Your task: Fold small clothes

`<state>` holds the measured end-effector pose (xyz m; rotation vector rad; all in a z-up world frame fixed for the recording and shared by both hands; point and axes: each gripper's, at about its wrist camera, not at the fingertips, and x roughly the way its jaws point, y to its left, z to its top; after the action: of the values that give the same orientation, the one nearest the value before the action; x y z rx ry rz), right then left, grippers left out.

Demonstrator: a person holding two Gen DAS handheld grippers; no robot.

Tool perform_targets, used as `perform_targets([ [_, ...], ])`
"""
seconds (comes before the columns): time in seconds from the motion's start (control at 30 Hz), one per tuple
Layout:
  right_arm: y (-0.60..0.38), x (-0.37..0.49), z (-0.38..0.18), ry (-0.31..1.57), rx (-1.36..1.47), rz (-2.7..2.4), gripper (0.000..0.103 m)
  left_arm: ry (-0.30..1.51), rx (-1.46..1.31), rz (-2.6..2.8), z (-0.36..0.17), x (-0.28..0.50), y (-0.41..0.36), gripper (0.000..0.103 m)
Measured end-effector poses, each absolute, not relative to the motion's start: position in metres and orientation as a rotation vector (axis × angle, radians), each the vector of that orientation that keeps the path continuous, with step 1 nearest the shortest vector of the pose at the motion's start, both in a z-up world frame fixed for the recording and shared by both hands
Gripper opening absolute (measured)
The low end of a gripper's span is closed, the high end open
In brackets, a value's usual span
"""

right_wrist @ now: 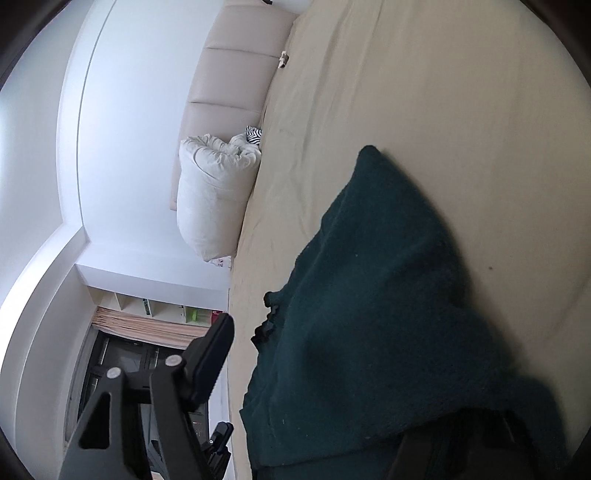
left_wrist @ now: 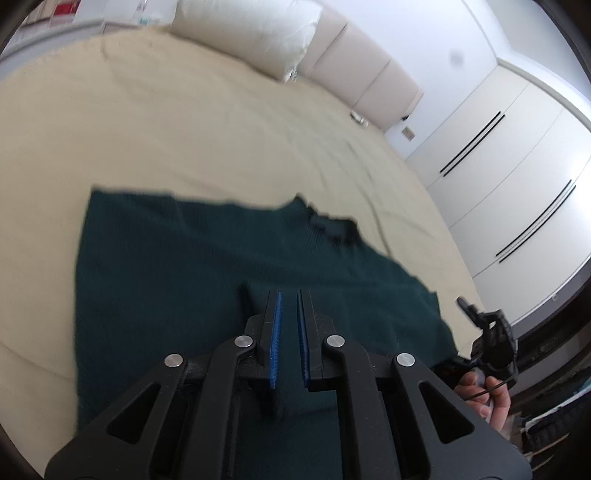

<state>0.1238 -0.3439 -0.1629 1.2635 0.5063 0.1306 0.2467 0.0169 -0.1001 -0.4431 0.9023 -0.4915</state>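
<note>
A dark green knit garment [left_wrist: 221, 258] lies spread flat on the beige bed [left_wrist: 184, 129], its collar [left_wrist: 332, 225] towards the far right. My left gripper [left_wrist: 289, 299] hovers low over the middle of the cloth, its blue pads [left_wrist: 276, 332] nearly together with nothing seen between them. A hand [left_wrist: 487, 398] holds my right gripper [left_wrist: 469, 314] at the garment's right edge. In the rolled right wrist view, the garment [right_wrist: 369, 295] drapes over and hides one finger. The other finger [right_wrist: 210, 362] stands well clear of the cloth, so the right gripper [right_wrist: 325, 373] is open.
A white pillow [left_wrist: 251, 29] leans on the padded headboard [left_wrist: 362, 70] at the far end of the bed. White wardrobe doors [left_wrist: 498, 166] stand to the right. A small object [left_wrist: 358, 118] lies near the headboard. Shelves and a dark window [right_wrist: 122, 354] show beyond the bed.
</note>
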Motion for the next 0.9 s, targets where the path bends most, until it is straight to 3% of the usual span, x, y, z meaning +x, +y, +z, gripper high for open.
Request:
perform_targets([
  [0.33, -0.334, 0.1, -0.159, 0.529, 1.227, 0.158, 0.073, 1.073, -0.338, -0.45, -0.116, 0.268, -0.005, 0.009],
  [0.77, -0.333, 0.098, -0.16, 0.529, 1.236, 0.173, 0.073, 1.089, -0.4, -0.427, -0.113, 0.266, 0.0, 0.01],
  [0.8, -0.333, 0.098, -0.16, 0.53, 1.236, 0.173, 0.073, 1.085, -0.406, -0.426, -0.112, 0.266, 0.003, 0.015],
  [0.83, -0.333, 0.098, -0.16, 0.53, 1.236, 0.173, 0.073, 1.082, -0.417, -0.427, -0.112, 0.264, 0.005, 0.042],
  [0.87, -0.333, 0.098, -0.16, 0.53, 1.236, 0.173, 0.073, 1.075, -0.443, -0.442, -0.111, 0.264, 0.008, 0.086],
  [0.9, -0.333, 0.098, -0.16, 0.53, 1.236, 0.173, 0.073, 1.062, -0.48, -0.483, -0.11, 0.263, 0.011, 0.1],
])
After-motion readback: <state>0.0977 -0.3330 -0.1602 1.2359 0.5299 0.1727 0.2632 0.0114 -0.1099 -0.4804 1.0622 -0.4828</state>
